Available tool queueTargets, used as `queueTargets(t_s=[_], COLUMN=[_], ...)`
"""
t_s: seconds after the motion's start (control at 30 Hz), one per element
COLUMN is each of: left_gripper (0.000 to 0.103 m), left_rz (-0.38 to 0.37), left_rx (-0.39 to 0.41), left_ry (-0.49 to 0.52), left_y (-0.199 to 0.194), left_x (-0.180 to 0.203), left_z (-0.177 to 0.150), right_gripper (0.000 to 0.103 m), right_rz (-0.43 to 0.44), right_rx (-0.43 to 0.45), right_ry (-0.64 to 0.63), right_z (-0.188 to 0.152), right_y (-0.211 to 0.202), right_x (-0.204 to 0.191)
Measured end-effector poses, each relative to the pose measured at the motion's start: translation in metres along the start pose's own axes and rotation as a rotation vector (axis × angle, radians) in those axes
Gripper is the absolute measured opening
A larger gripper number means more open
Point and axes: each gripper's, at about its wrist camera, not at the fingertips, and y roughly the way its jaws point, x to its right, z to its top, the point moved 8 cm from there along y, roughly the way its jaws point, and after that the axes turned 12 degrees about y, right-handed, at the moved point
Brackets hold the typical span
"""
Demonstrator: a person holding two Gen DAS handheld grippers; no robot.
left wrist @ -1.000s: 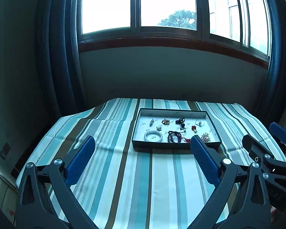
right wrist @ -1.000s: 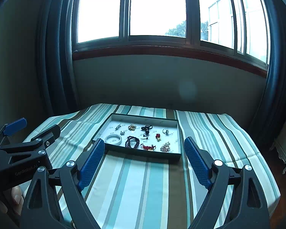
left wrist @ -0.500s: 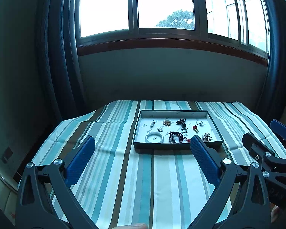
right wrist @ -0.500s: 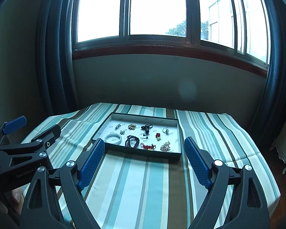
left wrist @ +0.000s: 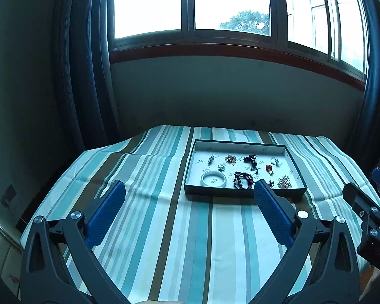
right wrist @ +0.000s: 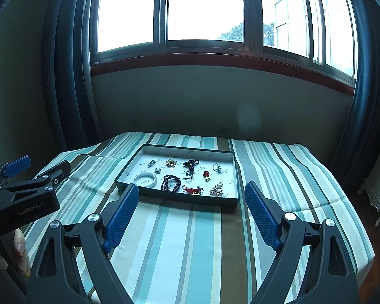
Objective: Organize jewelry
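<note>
One shallow dark-walled tray sits on the striped cloth of the bench, toward its far half, and holds about ten small pieces on a pale liner: one white bangle at the near left corner, one dark bead bracelet just beside it, one red knotted charm, one pale cluster brooch near the right wall, one red pendant, one black beaded piece, one gold brooch, and three small silvery items too small to name. The pieces lie apart from one another. Two grippers are raised over the near half of the cloth: the left gripper and the right gripper, each with its fingers spread wide and released, grasping nothing. Bare striped cloth lies between the fingers and the tray's near wall, and on both sides of the tray out to the bench edges.
</note>
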Motion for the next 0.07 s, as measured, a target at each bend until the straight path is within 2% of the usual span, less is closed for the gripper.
queueTargets(t_s=[0.07], left_gripper=[0.101], left_rz=[0.004], left_rx=[-0.021], left_ry=[-0.005], left_y=[0.0083], left_x=[-0.0026], left_z=[-0.0031], right_gripper=[0.084], right_rz=[-0.005], right_rx=[-0.010], right_ry=[0.005], right_z=[-0.0018], right_y=[0.0054], right_x=[0.0033])
